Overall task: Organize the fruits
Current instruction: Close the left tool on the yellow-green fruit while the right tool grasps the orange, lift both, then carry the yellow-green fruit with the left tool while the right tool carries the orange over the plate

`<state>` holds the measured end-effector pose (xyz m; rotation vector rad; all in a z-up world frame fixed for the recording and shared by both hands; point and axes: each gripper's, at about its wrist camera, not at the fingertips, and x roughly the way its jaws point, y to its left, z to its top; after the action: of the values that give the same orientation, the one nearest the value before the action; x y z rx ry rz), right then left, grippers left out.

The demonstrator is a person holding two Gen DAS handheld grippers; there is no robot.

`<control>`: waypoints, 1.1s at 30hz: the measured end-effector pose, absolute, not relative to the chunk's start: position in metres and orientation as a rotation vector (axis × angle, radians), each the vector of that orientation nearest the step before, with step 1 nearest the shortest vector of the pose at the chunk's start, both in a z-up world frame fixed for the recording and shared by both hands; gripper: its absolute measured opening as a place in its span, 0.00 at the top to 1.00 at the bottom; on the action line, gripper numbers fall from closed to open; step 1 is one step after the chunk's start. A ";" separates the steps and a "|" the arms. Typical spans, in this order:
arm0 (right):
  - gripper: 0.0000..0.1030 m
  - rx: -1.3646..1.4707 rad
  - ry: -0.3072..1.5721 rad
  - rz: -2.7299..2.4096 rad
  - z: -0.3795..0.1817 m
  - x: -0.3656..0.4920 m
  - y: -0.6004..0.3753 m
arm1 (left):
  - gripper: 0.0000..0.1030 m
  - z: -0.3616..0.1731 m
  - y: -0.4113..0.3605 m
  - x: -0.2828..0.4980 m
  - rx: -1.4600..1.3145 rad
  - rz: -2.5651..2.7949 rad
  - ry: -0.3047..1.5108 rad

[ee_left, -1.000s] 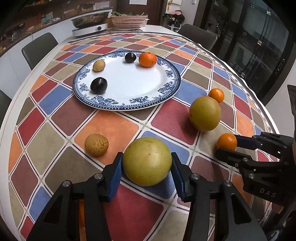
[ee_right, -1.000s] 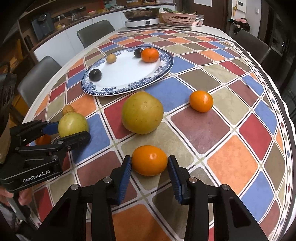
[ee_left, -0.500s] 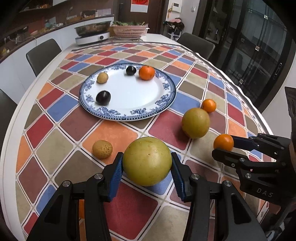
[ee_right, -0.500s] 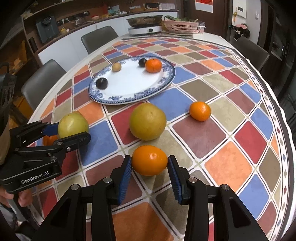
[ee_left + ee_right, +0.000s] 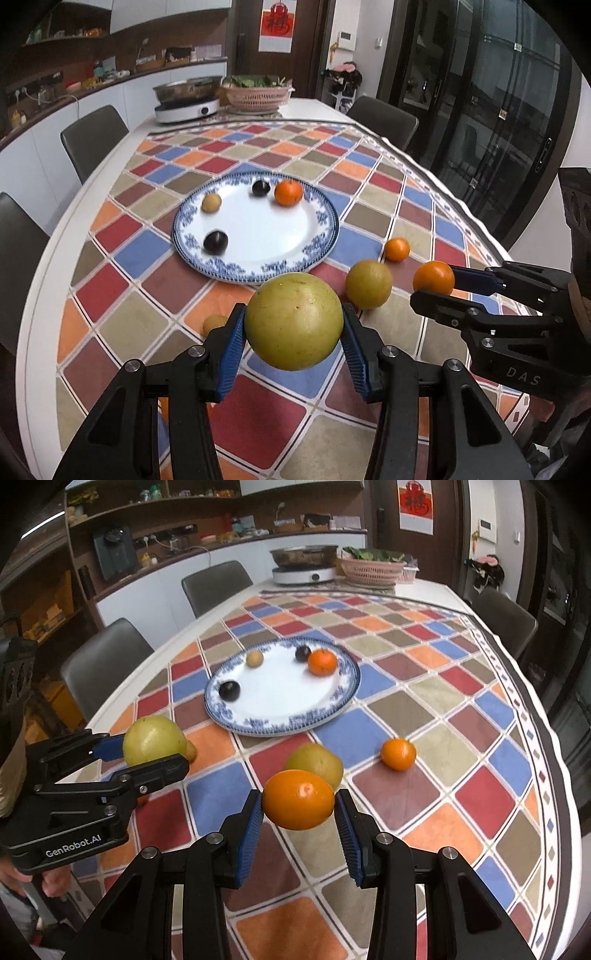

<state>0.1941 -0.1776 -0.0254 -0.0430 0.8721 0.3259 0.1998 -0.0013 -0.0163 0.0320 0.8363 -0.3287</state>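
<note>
My left gripper (image 5: 293,328) is shut on a large yellow-green pear (image 5: 294,320) and holds it in the air above the table; the pear also shows in the right wrist view (image 5: 154,740). My right gripper (image 5: 298,806) is shut on an orange (image 5: 298,799) held above the table, also seen in the left wrist view (image 5: 433,277). The blue-and-white plate (image 5: 317,218) holds two dark plums (image 5: 215,242), a small tan fruit (image 5: 211,202) and an orange (image 5: 288,192). On the cloth lie another yellow pear (image 5: 368,284), a small orange (image 5: 397,249) and a small tan fruit (image 5: 214,323).
The table has a chequered coloured cloth (image 5: 461,738). At its far end stand an induction cooker with a steel pot (image 5: 186,96) and a pink basket of greens (image 5: 257,95). Grey chairs (image 5: 94,138) stand around the table. Glass doors are at the right.
Both grippers have risen and pulled back with their fruits, so the pear and the orange now hang well above the cloth and more of the room shows.
</note>
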 end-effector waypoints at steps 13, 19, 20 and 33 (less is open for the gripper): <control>0.61 -0.056 0.758 0.358 0.018 0.211 -0.170 | 0.53 0.019 0.004 0.212 0.031 -0.314 0.749; 0.61 -0.058 0.734 0.382 0.030 0.226 -0.166 | 0.53 0.031 0.007 0.224 0.048 -0.304 0.719; 0.61 -0.060 0.733 0.386 0.031 0.229 -0.165 | 0.53 0.033 0.008 0.227 0.051 -0.302 0.715; 0.61 -0.088 0.716 0.427 0.043 0.273 -0.150 | 0.53 0.041 0.018 0.264 0.077 -0.285 0.708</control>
<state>0.2726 -0.1497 0.0426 -0.0882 0.7161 0.4267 0.2644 0.0180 0.0412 0.0775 0.7085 -0.2852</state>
